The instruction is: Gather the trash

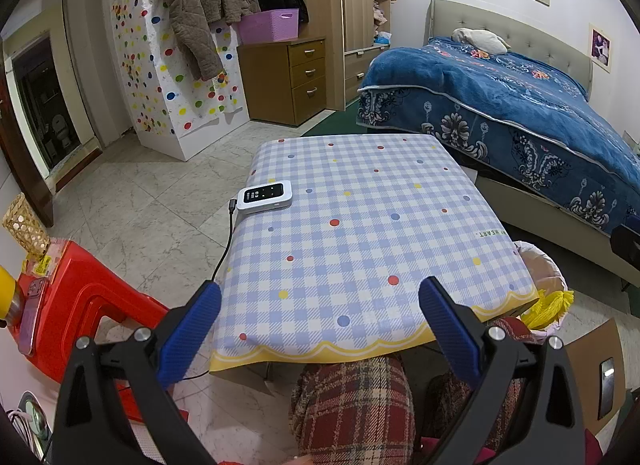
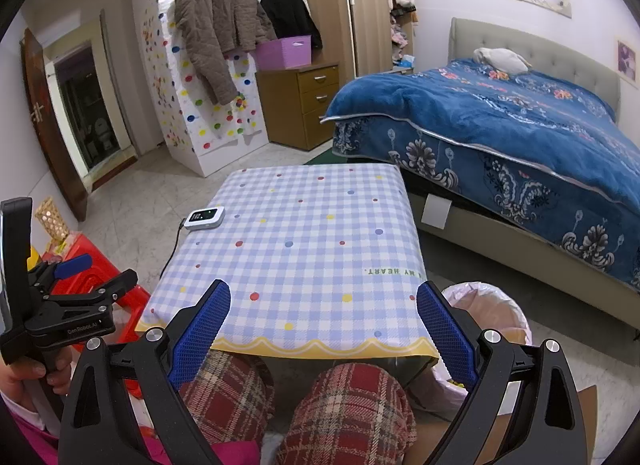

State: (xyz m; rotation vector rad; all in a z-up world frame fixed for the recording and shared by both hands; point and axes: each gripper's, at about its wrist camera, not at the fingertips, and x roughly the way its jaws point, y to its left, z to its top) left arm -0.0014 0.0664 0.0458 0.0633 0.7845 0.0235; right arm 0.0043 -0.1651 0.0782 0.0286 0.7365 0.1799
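A small table with a blue checked, dotted cloth (image 1: 360,225) (image 2: 304,249) stands in front of me. A bin lined with a pink bag (image 1: 540,265) (image 2: 488,309) stands at the table's near right corner; yellow crumpled stuff (image 1: 548,305) lies in it. My left gripper (image 1: 320,329) is open and empty over the table's near edge. My right gripper (image 2: 324,329) is open and empty over the near edge too. The left gripper also shows at the left of the right wrist view (image 2: 76,277).
A white pocket device (image 1: 265,196) (image 2: 204,218) with a black cable lies at the table's left edge. A red plastic stool (image 1: 80,305) stands left. A bed with a blue blanket (image 1: 500,97) is on the right. Plaid-trousered knees (image 2: 344,409) are under the table edge.
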